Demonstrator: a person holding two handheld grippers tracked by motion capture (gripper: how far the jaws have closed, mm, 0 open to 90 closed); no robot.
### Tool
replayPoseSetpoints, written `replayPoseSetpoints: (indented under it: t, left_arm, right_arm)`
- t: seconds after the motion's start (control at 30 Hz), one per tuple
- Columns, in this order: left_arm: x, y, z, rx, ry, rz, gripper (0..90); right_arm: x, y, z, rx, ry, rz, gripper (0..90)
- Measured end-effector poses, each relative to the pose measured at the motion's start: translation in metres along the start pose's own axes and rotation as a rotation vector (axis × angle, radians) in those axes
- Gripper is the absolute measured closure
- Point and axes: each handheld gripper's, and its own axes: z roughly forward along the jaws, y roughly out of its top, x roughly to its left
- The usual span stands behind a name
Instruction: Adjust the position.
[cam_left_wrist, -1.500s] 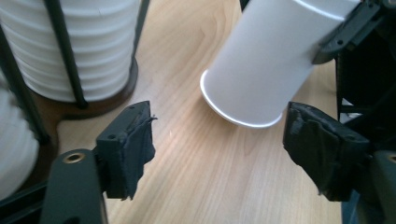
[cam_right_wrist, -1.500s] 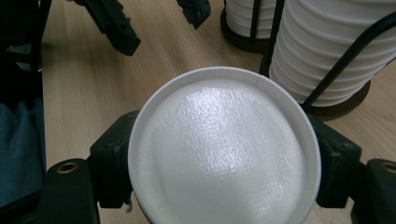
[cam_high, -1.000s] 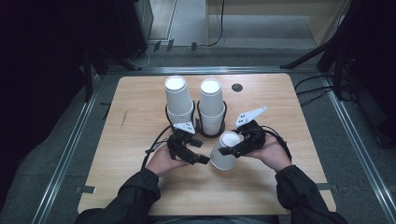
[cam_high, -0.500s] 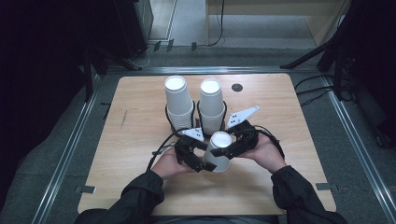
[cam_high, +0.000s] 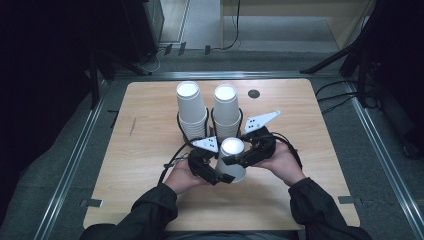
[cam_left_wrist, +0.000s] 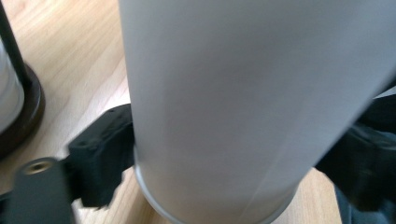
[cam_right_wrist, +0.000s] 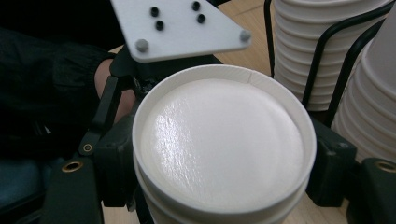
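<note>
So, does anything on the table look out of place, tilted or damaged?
Nothing is spilled or visibly damaged. Both cup stacks stand upside down in their wire holders. One thing is unusual: the single upside-down cup stands in front of the holders, gripped by the left hand-held gripper and the right hand-held gripper together.

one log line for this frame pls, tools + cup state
left tool: shut on lower cup | right tool: shut on upper cup | inverted cups: nested, near table front | two stacks: in wire holders behind
</note>
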Motion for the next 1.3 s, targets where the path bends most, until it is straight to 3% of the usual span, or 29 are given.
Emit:
replayPoseSetpoints:
  t: [0.13, 0.53, 0.63, 0.73, 0.87, 0.93, 1.1, 1.17, 1.3]
  left_arm:
    - [-0.002, 0.002, -0.002, -0.003, -0.012, 0.016, 22.0]
    - [-0.001, 0.004, -0.005, 0.030, -0.030, 0.017, 26.4]
    - [-0.001, 0.004, -0.006, 0.048, -0.030, 0.024, 26.3]
    - [0.001, 0.005, -0.010, 0.090, -0.011, 0.020, 26.2]
    - [0.003, 0.008, -0.016, 0.160, 0.003, 0.011, 25.8]
    - [0.002, 0.009, -0.020, 0.190, 0.035, 0.022, 25.7]
    - [0.004, 0.011, -0.027, 0.238, 0.066, 0.030, 25.5]
    - [0.005, 0.014, -0.033, 0.269, 0.098, 0.035, 25.4]
    - [0.008, 0.016, -0.039, 0.322, 0.113, 0.037, 25.3]
  right_arm:
    - [-0.001, 0.000, -0.001, 0.000, 0.009, 0.012, 27.1]
    - [-0.003, -0.001, -0.001, 0.003, 0.028, 0.023, 26.3]
    - [-0.003, -0.001, 0.000, 0.014, 0.037, 0.030, 17.0]
    - [-0.002, -0.002, -0.004, 0.026, 0.011, 0.012, 15.2]
    - [-0.004, -0.008, -0.009, 0.046, 0.009, 0.009, 14.8]
    - [-0.004, -0.011, -0.010, 0.058, 0.006, 0.001, 14.8]
    - [-0.004, -0.017, -0.008, 0.085, -0.008, -0.015, 15.0]
    - [-0.005, -0.020, -0.005, 0.102, -0.008, -0.022, 15.3]
    - [-0.005, -0.024, 0.000, 0.122, -0.011, -0.042, 15.6]
